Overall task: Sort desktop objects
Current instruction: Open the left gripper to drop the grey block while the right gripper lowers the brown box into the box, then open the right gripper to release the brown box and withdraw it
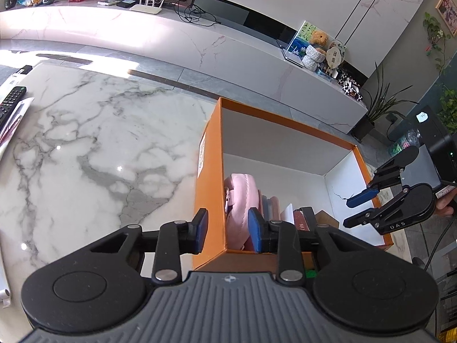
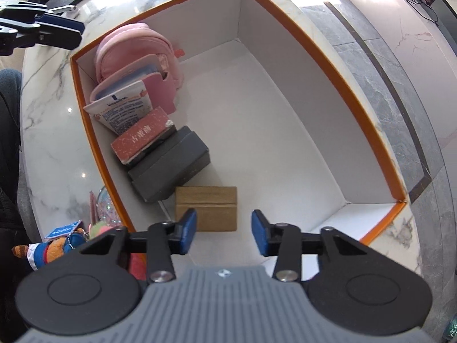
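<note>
An open orange box (image 2: pixel 328 65) with a white inside stands on the marble table (image 1: pixel 85 143). Along one wall it holds a pink pouch (image 2: pixel 137 54), a Vaseline packet (image 2: pixel 120 108), a red box (image 2: pixel 142 140) and a dark grey box (image 2: pixel 171 165). A brown cardboard box (image 2: pixel 205 208) lies flat on the floor beside them. My right gripper (image 2: pixel 224 233) points straight down over the brown box, open, with nothing between its pads. My left gripper (image 1: pixel 228 230) is open over the orange box's (image 1: pixel 285 120) near corner, its fingers on either side of the wall, not pressing it.
A plush keychain (image 2: pixel 54 250) and a glittery round item (image 2: pixel 105 208) lie on the table outside the box. Remote controls (image 1: pixel 11 100) sit at the table's far left. Beyond the table's edge are a grey floor and a long white cabinet (image 1: pixel 228 57).
</note>
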